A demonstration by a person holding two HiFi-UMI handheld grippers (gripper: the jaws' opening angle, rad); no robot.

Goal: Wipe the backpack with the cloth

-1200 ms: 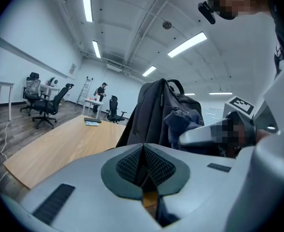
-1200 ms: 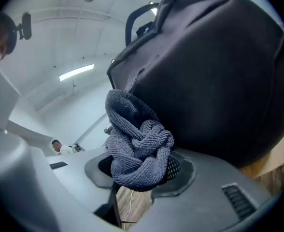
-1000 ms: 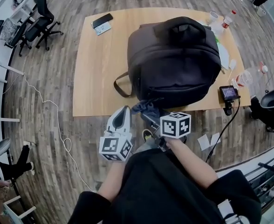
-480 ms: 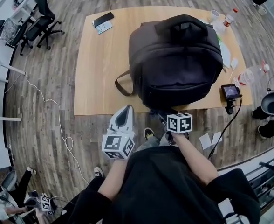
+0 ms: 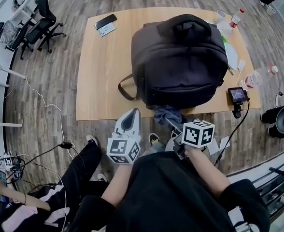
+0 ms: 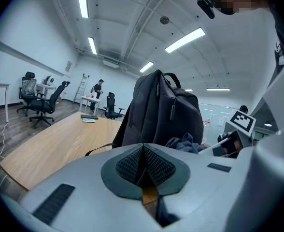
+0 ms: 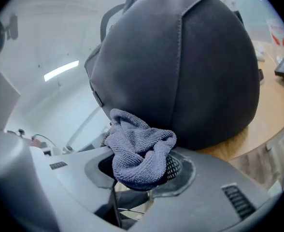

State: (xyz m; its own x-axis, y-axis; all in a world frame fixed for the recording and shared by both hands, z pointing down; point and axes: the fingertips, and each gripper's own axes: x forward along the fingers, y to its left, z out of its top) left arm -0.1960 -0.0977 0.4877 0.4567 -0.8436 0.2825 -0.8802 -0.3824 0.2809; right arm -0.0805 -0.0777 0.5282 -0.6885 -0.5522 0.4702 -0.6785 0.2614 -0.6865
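Grey-blue cloth (image 7: 139, 149) sits bunched in my right gripper (image 7: 141, 174), its jaws clamped on the wad at the foot of the black backpack (image 5: 180, 62); whether cloth and bag touch I cannot tell. The backpack stands on the wooden table (image 5: 101, 76), close to the near edge, with a strap looping out at its left. My left gripper (image 6: 143, 164) hangs just off that edge, jaws pressed together on nothing, pointing toward the backpack. A phone (image 5: 106, 21) lies at the table's far left corner.
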